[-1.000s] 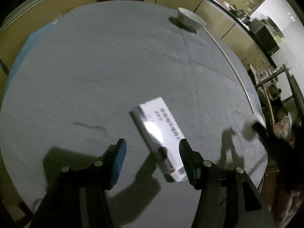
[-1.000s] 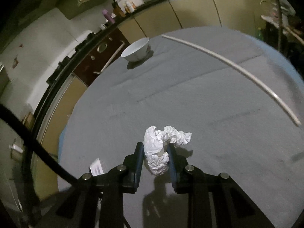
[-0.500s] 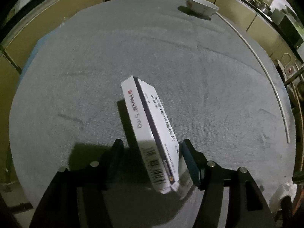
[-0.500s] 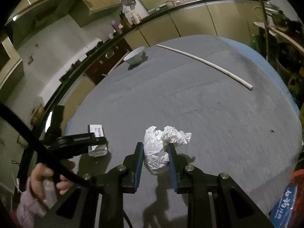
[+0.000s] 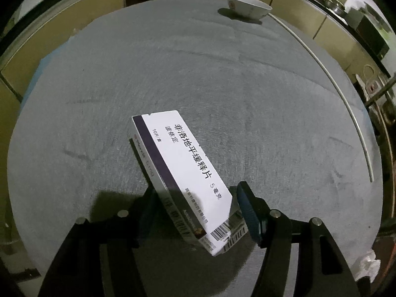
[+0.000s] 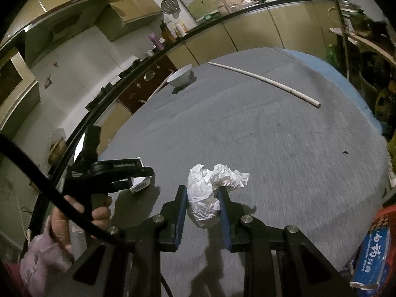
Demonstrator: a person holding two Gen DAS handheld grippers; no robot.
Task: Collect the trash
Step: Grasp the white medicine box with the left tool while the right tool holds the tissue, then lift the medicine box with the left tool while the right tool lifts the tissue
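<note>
A white medicine box (image 5: 188,158) with a dark stripe sits tilted between the jaws of my left gripper (image 5: 195,198). Its barcode end reaches back past the pads. The right pad (image 5: 247,212) lies against the box's edge and the left pad is hidden behind the box. In the right wrist view the same gripper (image 6: 146,173) hovers low over the grey cloth with the box (image 6: 139,183) under it. My right gripper (image 6: 201,198) is shut on a crumpled white paper wad (image 6: 217,177), held just above the cloth.
A white bowl (image 5: 247,6) stands at the table's far edge, beside a long thin white rod (image 5: 346,99) lying along the right side. A blue and red packet (image 6: 371,264) sits off the table's near right. A hand in a pink sleeve (image 6: 74,212) holds the left gripper.
The box went from lying flat on the cloth to standing tilted between the left jaws. The right gripper drew back across the table with the wad, bringing the left gripper into its view.
</note>
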